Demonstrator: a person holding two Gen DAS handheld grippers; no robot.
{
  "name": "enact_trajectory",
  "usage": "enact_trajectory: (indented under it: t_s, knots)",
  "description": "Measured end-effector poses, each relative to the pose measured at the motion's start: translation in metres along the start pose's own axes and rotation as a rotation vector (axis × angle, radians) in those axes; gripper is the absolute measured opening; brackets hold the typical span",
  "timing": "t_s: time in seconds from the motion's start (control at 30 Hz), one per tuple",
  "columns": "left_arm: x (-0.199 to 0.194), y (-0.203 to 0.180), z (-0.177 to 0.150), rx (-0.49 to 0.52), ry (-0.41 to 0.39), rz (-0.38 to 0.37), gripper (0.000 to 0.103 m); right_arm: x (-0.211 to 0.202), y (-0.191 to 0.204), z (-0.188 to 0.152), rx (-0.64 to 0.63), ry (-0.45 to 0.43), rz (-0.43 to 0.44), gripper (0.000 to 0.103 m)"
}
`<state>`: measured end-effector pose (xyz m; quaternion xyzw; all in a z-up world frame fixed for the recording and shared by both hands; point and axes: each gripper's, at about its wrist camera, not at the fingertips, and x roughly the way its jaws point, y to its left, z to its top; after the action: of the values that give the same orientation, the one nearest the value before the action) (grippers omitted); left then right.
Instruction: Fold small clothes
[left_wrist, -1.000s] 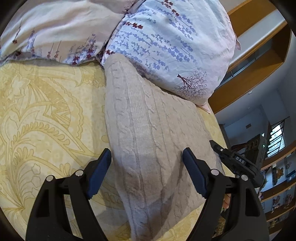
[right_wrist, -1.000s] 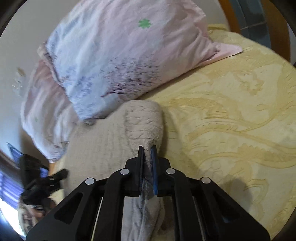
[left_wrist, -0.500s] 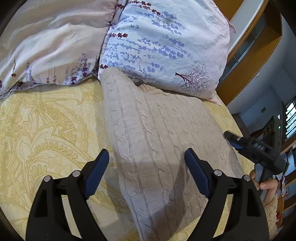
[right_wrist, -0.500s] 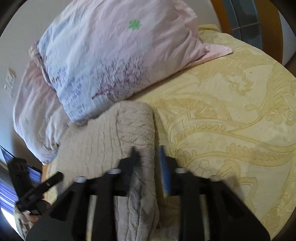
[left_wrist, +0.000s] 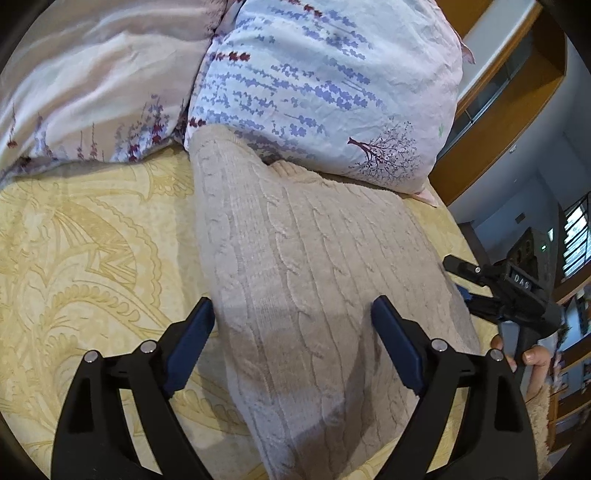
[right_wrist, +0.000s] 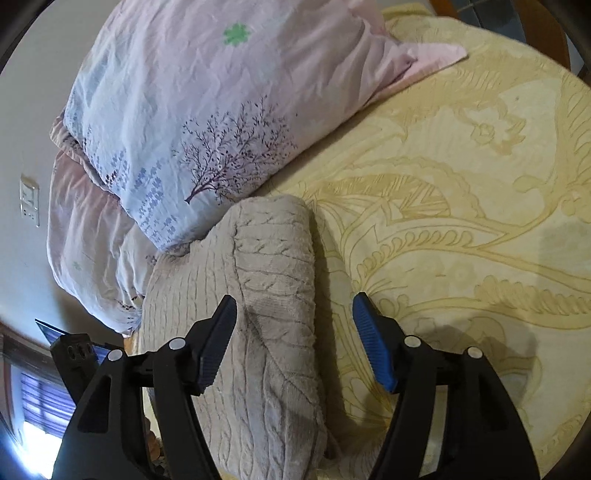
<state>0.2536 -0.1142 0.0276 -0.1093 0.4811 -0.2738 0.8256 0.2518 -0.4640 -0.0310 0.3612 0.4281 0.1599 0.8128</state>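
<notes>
Opening, both the left gripper (left_wrist: 293, 321) and right gripper (right_wrist: 295, 319) (empty) straddled the folded sweater's (left_wrist: 314, 277) edges; bedspread (right_wrist: 461, 221) beside lay bare.

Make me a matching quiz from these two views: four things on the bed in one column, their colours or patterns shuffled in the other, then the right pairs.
Things:
1. sweater
2. bedspread
3. pillow
4. pads of the tongs

Looks:
A. plain blue
B. pale cloth printed with a dark tree
C. yellow, with swirls
D. beige cable knit

Pairs: 1-D, 2-C, 3-B, 4-A
</notes>
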Motion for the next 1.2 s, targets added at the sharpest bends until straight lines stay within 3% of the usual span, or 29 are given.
enact_trajectory:
  t_s: [0.27,0.43,0.5,0.57,0.6,0.63,0.7,0.8,1.07,1.2]
  knots:
    - [0.014,0.023,0.003,-0.141,0.052,-0.141,0.086,0.01,-0.004,0.002,0.022,0.049,0.099,0.067]
    - [0.013,0.039,0.003,-0.237,0.048,-0.219,0.079,0.019,0.005,0.0,-0.005,0.091,0.16,0.065]
    - [0.014,0.047,0.002,-0.276,0.051,-0.245,0.071,0.023,0.011,-0.002,-0.033,0.094,0.149,0.065]
    - [0.013,0.054,0.0,-0.304,0.054,-0.269,0.063,0.026,0.013,-0.003,-0.037,0.101,0.158,0.059]
    - [0.014,0.055,0.0,-0.31,0.053,-0.276,0.059,0.029,0.014,-0.005,-0.036,0.11,0.171,0.045]
    - [0.013,0.056,-0.001,-0.312,0.05,-0.282,0.056,0.031,0.014,-0.007,-0.033,0.125,0.189,0.037]
    - [0.009,0.056,-0.003,-0.304,0.042,-0.294,0.045,0.031,0.016,-0.011,-0.038,0.127,0.21,0.033]
    - [0.001,0.053,-0.002,-0.285,0.031,-0.304,0.038,0.024,0.026,-0.016,-0.052,0.111,0.223,0.031]
    - [-0.06,0.079,-0.015,-0.261,-0.012,-0.296,0.037,0.028,0.098,-0.051,-0.251,0.112,0.25,0.028]
    - [-0.103,0.108,-0.019,-0.263,-0.067,-0.238,0.038,0.047,0.14,-0.07,-0.377,0.077,0.255,0.027]
